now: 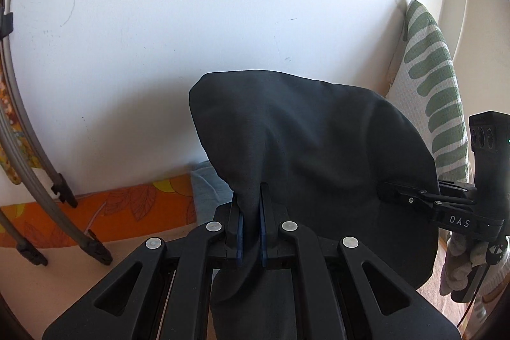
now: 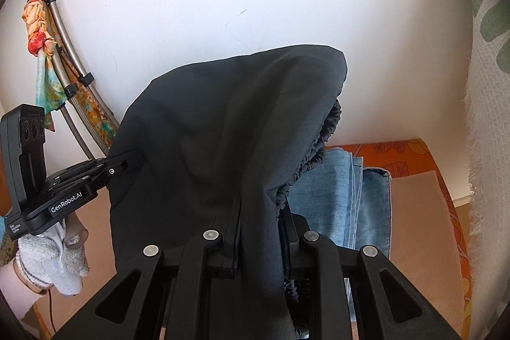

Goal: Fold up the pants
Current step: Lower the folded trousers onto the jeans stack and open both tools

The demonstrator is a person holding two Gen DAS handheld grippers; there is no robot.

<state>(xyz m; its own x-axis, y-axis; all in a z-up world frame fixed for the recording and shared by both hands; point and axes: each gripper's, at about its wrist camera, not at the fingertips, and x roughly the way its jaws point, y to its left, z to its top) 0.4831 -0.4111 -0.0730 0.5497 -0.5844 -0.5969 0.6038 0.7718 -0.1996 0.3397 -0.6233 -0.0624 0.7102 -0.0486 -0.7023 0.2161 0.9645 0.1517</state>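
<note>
The left tool [image 1: 251,223] is clamped on a bunched edge of the dark pants [image 1: 312,148], fabric pinched between its blue pads [image 1: 239,231]. The right tool [image 2: 258,244] is clamped on another edge beside the gathered waistband [image 2: 314,148]. The pants billow up as a hump between and ahead of both tools, blocking the middle. Below and ahead of the right tool lie folded jeans [image 2: 344,190] on an orange patterned cover [image 2: 398,155]. Left of the left tool stand grey rack legs [image 1: 47,168]. Farthest ahead, the white wall [image 1: 191,21] closes the room; a green-patterned cloth [image 1: 433,91] hangs at the right.
</note>
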